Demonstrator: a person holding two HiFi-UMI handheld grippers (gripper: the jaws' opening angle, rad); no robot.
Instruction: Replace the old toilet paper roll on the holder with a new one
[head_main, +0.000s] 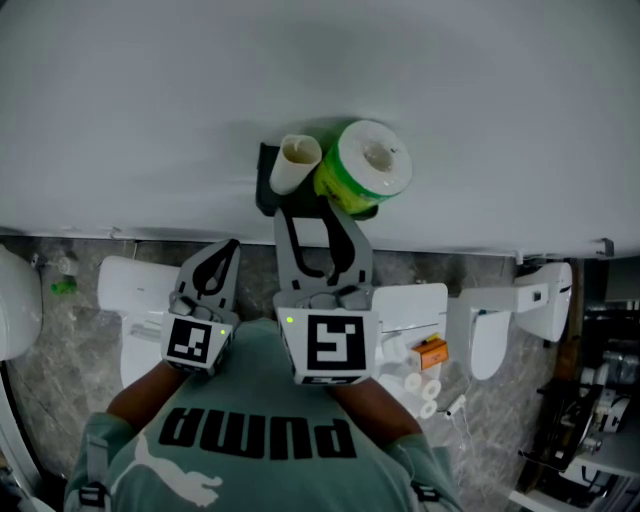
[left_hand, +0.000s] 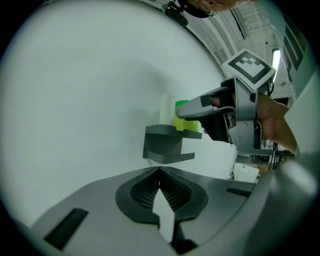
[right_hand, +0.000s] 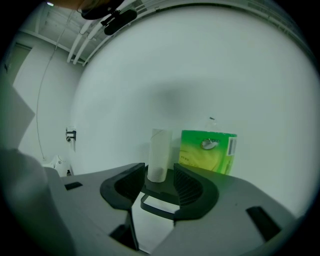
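A dark holder shelf (head_main: 266, 186) is fixed to the white wall. On it stands an empty cardboard tube (head_main: 296, 160), upright, with a new roll in green wrap (head_main: 365, 166) to its right. My right gripper (head_main: 318, 218) is open at the shelf's front edge. In the right gripper view the tube (right_hand: 159, 154) stands just beyond the tips of the right gripper (right_hand: 159, 186), untouched by the pads, and the green roll (right_hand: 207, 150) is at its right. My left gripper (head_main: 226, 250) hangs shut and empty, lower left of the shelf (left_hand: 167, 142).
White toilets (head_main: 135, 290) (head_main: 425, 305) and another white fixture (head_main: 520, 310) stand along the wall below. An orange box (head_main: 432, 352) and small white rolls (head_main: 420, 388) lie on the stone floor. The wall around the shelf is bare.
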